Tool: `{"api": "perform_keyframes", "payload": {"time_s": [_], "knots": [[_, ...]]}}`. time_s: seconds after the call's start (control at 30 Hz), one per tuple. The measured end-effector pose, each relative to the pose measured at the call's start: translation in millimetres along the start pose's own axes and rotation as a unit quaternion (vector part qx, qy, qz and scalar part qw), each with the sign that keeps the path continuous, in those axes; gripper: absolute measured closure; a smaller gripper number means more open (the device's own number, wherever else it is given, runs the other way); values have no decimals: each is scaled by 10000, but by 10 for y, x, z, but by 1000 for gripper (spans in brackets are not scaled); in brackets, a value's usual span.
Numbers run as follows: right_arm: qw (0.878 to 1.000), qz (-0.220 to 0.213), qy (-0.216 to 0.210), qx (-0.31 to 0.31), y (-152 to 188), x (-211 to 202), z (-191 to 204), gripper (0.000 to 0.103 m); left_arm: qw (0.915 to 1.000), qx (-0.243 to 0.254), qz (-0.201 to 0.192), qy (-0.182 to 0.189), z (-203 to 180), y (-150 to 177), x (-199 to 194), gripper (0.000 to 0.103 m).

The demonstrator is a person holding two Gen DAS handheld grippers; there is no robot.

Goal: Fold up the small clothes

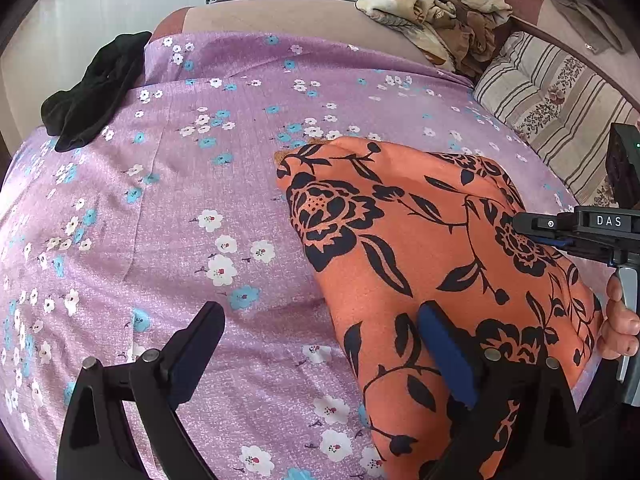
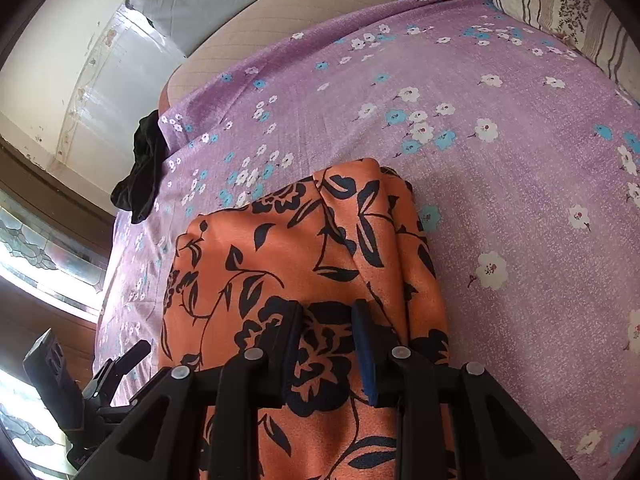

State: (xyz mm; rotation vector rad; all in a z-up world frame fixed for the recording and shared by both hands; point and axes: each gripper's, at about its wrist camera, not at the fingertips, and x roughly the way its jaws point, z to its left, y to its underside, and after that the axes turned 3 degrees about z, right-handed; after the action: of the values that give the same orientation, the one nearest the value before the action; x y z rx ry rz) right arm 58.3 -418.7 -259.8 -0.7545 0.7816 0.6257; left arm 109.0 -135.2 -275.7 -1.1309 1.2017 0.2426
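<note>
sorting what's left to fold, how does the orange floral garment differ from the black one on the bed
The orange garment has a black flower print; the black garment is plain. The orange one lies flattened and folded in the middle of the purple sheet; the black one sits crumpled at the sheet's far edge. The orange one looks larger. Both grippers are at the orange one; none is near the black one. Both rest on the bed.

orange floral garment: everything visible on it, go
The orange garment is thin woven-looking cloth printed with black roses, leaves and vines. It lies folded into a rough rectangle with layered edges on the purple floral sheet. The left gripper is open, one finger over its near edge. The right gripper straddles the cloth, jaws parted. No other item touches it.
</note>
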Motion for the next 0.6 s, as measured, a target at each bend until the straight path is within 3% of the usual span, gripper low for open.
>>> {"api": "perform_keyframes", "payload": {"time_s": [0.2,0.37,0.5,0.6], "knots": [[10000,1,-32,-13,4,2,12,69,10000,-46,43,56,18,-1,15,6],[9998,-8,-149,-135,14,0,86,49,9999,-61,62,91,25,-4,18,6],[9992,-44,-53,-394,36,-21,172,48,9999,-65,74,122,38,-9,23,6],[9984,-171,-247,-476,35,-88,190,48,9999,-52,77,136,35,-12,31,6]]}}
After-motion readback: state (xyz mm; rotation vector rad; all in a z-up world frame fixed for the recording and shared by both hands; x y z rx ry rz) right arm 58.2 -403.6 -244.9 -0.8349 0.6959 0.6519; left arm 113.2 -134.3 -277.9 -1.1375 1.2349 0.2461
